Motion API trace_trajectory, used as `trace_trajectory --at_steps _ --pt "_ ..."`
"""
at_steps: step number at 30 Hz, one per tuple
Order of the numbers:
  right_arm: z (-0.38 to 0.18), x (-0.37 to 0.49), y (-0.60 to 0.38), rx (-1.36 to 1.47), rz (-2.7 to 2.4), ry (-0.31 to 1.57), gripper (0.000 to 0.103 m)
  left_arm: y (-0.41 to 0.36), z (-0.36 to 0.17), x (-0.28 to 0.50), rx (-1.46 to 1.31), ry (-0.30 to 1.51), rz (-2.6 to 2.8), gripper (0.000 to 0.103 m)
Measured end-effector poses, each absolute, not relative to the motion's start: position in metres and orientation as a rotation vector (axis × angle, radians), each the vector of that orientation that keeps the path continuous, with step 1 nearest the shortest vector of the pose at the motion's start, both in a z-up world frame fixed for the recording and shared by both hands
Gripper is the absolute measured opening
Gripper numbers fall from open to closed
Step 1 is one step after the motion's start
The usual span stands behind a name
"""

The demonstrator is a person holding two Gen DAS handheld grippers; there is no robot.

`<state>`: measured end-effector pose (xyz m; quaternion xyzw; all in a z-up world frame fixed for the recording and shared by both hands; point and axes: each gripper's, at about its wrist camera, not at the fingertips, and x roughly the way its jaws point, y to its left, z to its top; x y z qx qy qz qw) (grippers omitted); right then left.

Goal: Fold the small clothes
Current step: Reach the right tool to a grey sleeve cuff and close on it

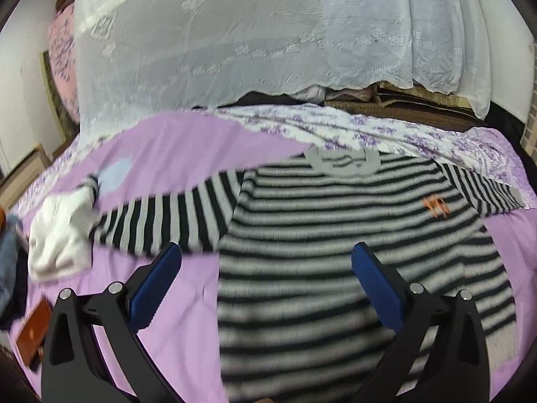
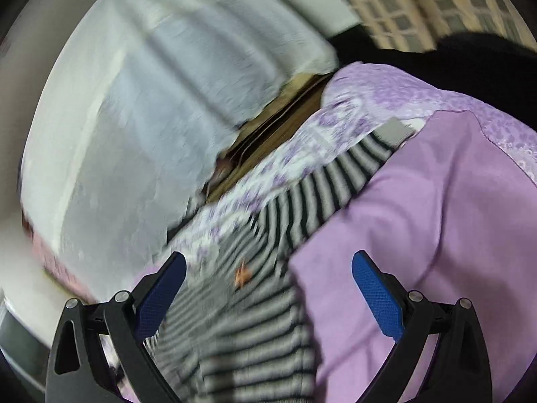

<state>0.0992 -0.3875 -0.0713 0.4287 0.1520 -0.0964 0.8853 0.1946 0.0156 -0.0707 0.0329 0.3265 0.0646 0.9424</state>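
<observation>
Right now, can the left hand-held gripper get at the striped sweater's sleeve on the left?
Probably yes. The left hand-held gripper is open just short of the striped sweater's sleeve, which lies flat on the purple bedsheet with nothing covering it.

Bare purple bedsheet [image 1: 174,309] left of the striped sweater [image 1: 335,235]; more open sheet to its right. White socks [image 1: 60,235] and an orange-brown case [image 1: 32,332] crowding the left edge. Lace curtain [image 1: 235,40] walling off the far side.
</observation>
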Motion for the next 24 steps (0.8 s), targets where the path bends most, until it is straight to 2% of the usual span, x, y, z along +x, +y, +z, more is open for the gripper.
trace_trajectory --at_steps 7,10,12,13,18,24 --pt "-0.122 0.154 -0.489 1.134 -0.246 0.237 0.099 0.012 -0.079 0.257 0.106 0.702 0.098 0.099" --pt "-0.141 0.172 -0.506 1.119 -0.266 0.234 0.090 0.018 -0.097 0.277 0.105 0.712 0.098 0.099" --pt "-0.158 0.187 -0.518 1.135 -0.265 0.253 0.078 0.025 -0.117 0.288 0.062 0.727 0.078 0.099" --pt "-0.168 0.194 -0.523 1.150 -0.278 0.270 0.076 0.028 -0.126 0.292 0.040 0.742 0.067 0.099" --pt "-0.194 0.208 -0.532 1.164 -0.351 0.325 0.072 0.036 -0.175 0.322 -0.017 0.946 0.029 0.099" --pt "-0.198 0.224 -0.534 1.107 -0.433 0.359 0.073 0.028 -0.182 0.323 0.023 0.950 0.038 0.099"
